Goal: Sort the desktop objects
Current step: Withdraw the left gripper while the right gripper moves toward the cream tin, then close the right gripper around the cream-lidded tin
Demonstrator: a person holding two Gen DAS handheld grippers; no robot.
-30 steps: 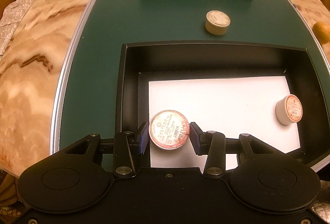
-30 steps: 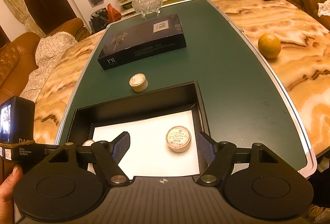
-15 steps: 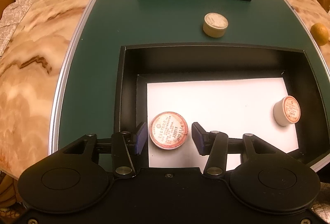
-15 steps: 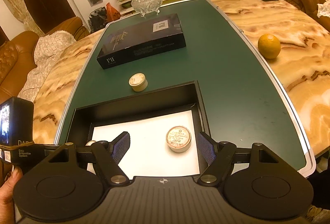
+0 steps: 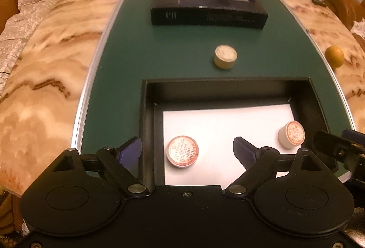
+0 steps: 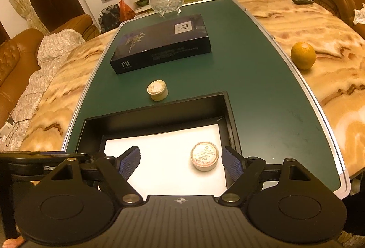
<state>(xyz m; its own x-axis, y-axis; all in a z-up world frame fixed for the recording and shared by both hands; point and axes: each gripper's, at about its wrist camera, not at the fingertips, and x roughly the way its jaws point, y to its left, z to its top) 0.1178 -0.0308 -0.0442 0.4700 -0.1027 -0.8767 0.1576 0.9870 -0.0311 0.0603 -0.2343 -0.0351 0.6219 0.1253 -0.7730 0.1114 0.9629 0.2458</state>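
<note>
A black tray (image 5: 146,115) lined with white paper sits on a green mat (image 5: 141,54) over a marbled tabletop (image 5: 45,69). In the left wrist view, at the bottom of the frame, the left gripper (image 5: 187,152) hangs above the tray; its fingers (image 5: 130,149) have just been opening and now stand wide apart, gripping nothing. A small round tin (image 5: 182,154) with a red-rimmed label lies on the paper between them, touching neither. A second tin (image 5: 291,135) rests at the tray's right side. In the right wrist view, the right gripper (image 6: 181,161) has also just widened, its fingers (image 6: 231,163) holding nothing, that second tin (image 6: 204,156) lying loose on the paper just left of the right finger. A cream tin (image 6: 157,90) stands on the mat beyond the tray, before a dark box (image 6: 160,43). An orange (image 6: 303,55) sits at the right.
</note>
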